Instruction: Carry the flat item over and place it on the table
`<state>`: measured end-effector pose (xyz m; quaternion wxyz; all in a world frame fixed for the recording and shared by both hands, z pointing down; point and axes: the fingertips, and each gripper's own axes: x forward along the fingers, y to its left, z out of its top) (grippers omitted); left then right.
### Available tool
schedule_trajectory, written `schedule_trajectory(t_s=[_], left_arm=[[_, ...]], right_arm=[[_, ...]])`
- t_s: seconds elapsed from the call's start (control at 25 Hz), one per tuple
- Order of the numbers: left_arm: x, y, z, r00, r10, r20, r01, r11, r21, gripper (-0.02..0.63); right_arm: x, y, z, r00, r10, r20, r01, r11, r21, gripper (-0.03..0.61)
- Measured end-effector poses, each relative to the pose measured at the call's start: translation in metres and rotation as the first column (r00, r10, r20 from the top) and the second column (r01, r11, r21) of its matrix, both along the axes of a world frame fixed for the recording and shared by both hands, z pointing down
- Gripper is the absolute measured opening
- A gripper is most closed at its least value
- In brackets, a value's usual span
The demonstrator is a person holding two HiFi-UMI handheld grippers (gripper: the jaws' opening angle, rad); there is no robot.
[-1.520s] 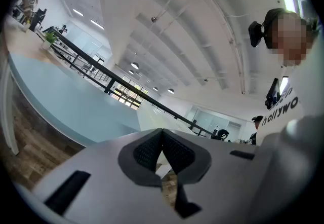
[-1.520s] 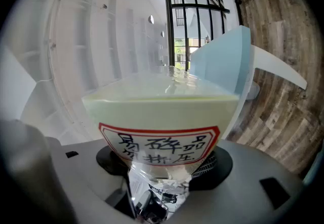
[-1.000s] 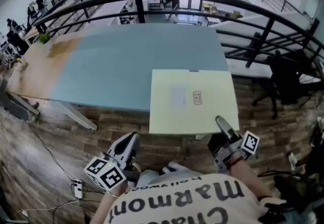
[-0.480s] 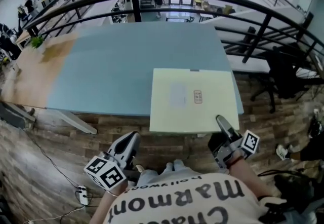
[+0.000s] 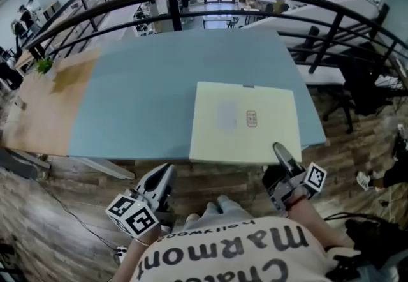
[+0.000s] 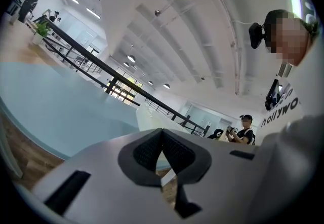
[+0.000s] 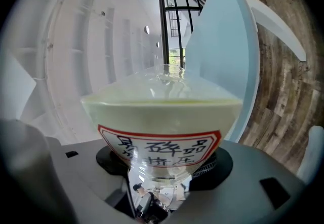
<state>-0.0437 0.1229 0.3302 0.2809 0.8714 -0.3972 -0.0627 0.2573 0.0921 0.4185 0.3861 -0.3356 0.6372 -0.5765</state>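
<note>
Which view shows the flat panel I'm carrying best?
Head view: it shows the whole flat panel from above, against the blue table, near edge held by the right gripper. Right gripper view shows only the clamped edge and red-bordered label, foreshortened. Left gripper view barely shows it, if at all.

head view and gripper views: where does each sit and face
Head view: on the person's head, looking down at table and flat panel; shirt, left gripper, right gripper show.
Left gripper view: on left gripper, along shut jaws across the table; shirt at right.
Right gripper view: on right gripper, along the clamped panel.
Shared: all see the table.
</note>
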Motion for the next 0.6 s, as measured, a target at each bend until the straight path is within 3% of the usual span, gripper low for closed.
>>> schedule_trajectory(t_s=[0.16, 0.6], left_arm=[[-0.060, -0.015, 0.012, 1.000, 0.012, 0.000, -0.012, 1.000, -0.013, 0.002], [-0.073, -0.011, 0.009, 1.000, -0.022, 0.000, 0.022, 0.999, -0.030, 0.002]], right_arm=[[-0.060, -0.015, 0.005, 1.000, 0.011, -0.008, -0.011, 1.000, 0.005, 0.302], [-0.071, -0.015, 0.005, 1.000, 0.013, 0.003, -0.013, 1.000, -0.026, 0.302]])
